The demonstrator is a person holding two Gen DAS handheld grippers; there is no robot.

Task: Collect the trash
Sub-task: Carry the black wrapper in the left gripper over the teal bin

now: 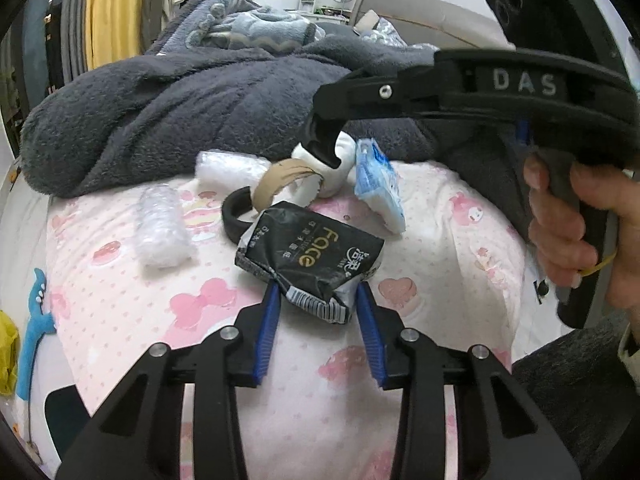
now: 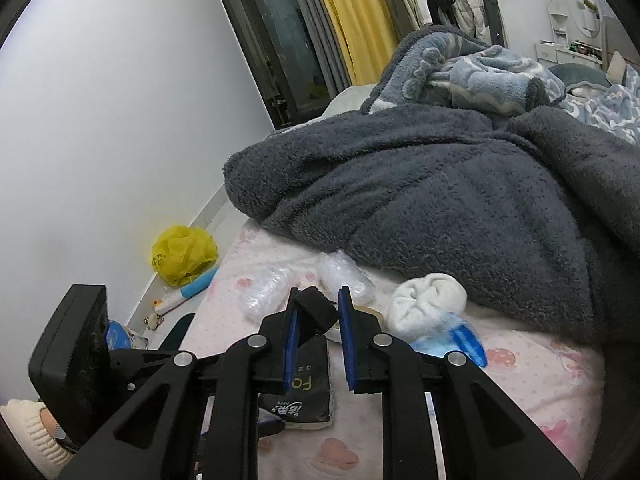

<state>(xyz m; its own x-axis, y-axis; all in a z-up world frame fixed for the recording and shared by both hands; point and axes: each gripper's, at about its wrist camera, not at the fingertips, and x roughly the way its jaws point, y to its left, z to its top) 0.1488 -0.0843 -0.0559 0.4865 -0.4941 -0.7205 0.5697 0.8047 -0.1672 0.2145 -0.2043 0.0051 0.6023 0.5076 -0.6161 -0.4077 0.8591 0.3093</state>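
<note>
On the bed [image 1: 120, 320], my left tongs [image 1: 316, 300] stand partly spread around the near end of the black tissue packet [image 1: 310, 254], whose long axis runs straight away from them; the pads look just touching its crumpled corner, not yet squeezing. Farther right, my right tongs [image 2: 318, 320] are partly spread over the same litter, with a black piece between the pads; whether they grip it I cannot tell.
</note>
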